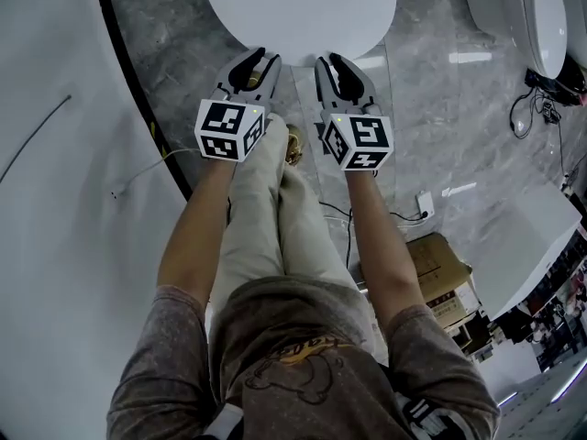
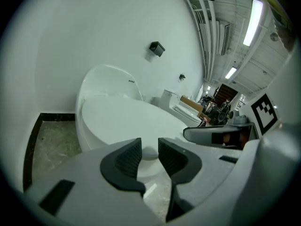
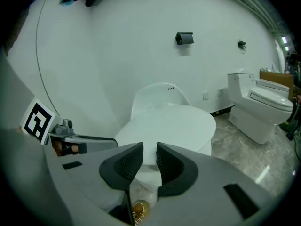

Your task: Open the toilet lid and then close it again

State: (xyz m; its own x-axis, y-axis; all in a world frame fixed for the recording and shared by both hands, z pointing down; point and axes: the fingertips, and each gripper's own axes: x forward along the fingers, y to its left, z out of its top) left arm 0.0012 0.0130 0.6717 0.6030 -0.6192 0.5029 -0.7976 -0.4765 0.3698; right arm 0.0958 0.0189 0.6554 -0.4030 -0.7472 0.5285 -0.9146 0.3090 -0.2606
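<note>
The white toilet has its lid (image 1: 298,7) down flat over the bowl, at the top of the head view. The lid (image 2: 127,119) fills the middle of the left gripper view, and the lid (image 3: 171,124) lies straight ahead in the right gripper view. My left gripper (image 1: 257,59) hovers just short of the lid's near edge, its jaws a little apart with nothing between them. Beside it, my right gripper (image 1: 333,62) is held the same way, with a narrow empty gap. Neither touches the lid. Both pairs of jaws, left gripper (image 2: 149,150) and right gripper (image 3: 149,157), point slightly down at the front rim.
A curved white wall (image 1: 55,200) closes in the left side. A second toilet (image 3: 263,105) stands to the right, with cables (image 1: 537,108) on the marble floor near it. Cardboard boxes (image 1: 440,278) sit at the lower right. The person's legs and a shoe (image 1: 293,145) are under the grippers.
</note>
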